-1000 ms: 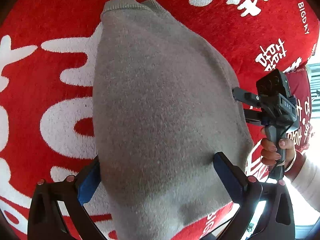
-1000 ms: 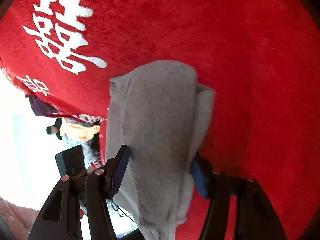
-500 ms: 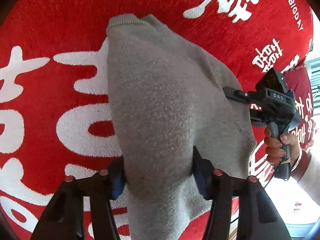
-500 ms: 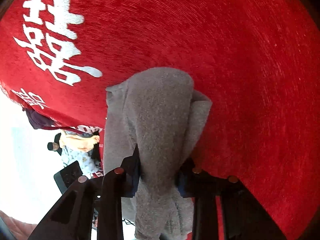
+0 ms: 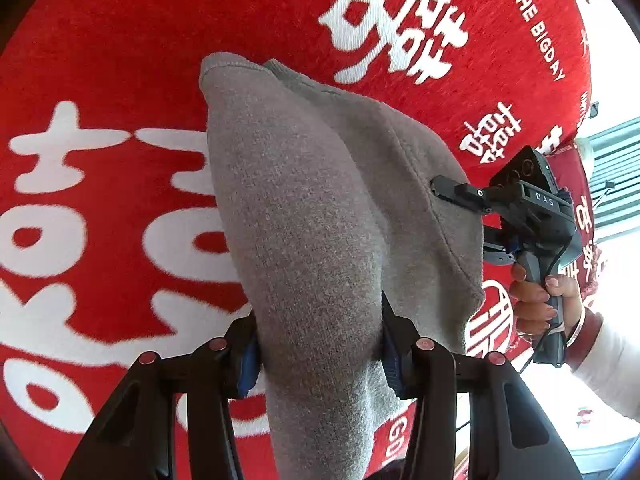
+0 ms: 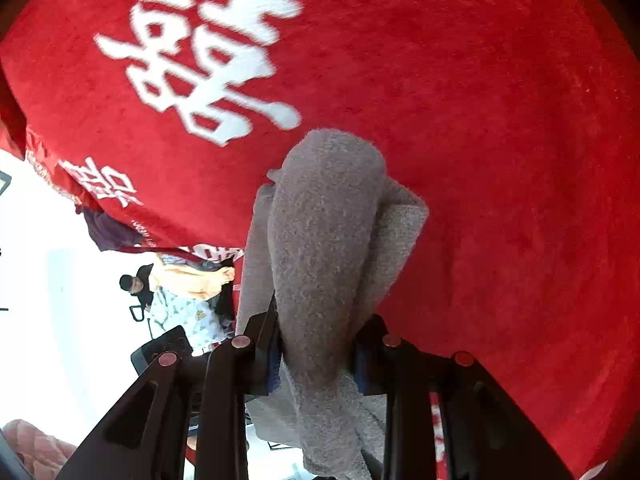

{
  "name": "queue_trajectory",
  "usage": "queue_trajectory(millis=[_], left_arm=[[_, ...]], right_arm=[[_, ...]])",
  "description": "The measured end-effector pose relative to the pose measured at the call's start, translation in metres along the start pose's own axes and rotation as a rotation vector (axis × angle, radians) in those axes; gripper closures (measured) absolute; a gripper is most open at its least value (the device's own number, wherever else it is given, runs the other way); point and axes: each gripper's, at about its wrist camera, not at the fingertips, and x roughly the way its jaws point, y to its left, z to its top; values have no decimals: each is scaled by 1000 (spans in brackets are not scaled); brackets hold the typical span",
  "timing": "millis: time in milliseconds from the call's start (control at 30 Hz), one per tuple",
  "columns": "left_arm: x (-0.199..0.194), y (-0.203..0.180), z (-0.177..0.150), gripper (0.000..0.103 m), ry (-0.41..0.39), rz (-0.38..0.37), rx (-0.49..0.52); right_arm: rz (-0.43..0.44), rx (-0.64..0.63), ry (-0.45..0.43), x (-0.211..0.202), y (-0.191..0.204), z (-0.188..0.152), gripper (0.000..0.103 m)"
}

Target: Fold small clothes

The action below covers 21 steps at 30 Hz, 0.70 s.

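A small grey knitted garment [image 5: 304, 208] hangs between both grippers above a red cloth with white characters [image 5: 100, 60]. My left gripper [image 5: 318, 344] is shut on one bunched edge of the garment. My right gripper [image 6: 316, 344] is shut on the other edge, where the grey garment [image 6: 324, 224] bulges up between the jaws. The right gripper [image 5: 460, 216] also shows at the right of the left wrist view, held by a hand [image 5: 536, 300], its fingers reaching into the garment's side. The garment's far ribbed hem [image 5: 224, 60] hangs toward the cloth.
The red cloth [image 6: 500, 100] covers the whole surface under the garment. Its edge [image 6: 120, 216] drops off at the left of the right wrist view, with a bright room, a seated person [image 6: 136, 284] and a pile of clothes [image 6: 188, 280] beyond.
Both grippers have closed from open onto the garment's edges. The garment has bunched into a narrower fold and risen off the cloth.
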Motion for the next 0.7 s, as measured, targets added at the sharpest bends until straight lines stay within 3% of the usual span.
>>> queue_trajectory(millis=[300, 533, 633, 700], left_arm=[[-45, 37, -40, 53, 3, 39, -5], [-74, 93, -83, 53, 11, 93, -49], [-67, 120, -96, 53, 38, 160, -75], [-62, 132, -100, 47, 50, 196, -92]], right_arm=[[27, -7, 44, 47, 35, -47, 73], [29, 6, 73, 108, 48, -80, 73], [-26, 7, 97, 135, 44, -90, 73], [-93, -10, 100, 146, 40, -93, 73]])
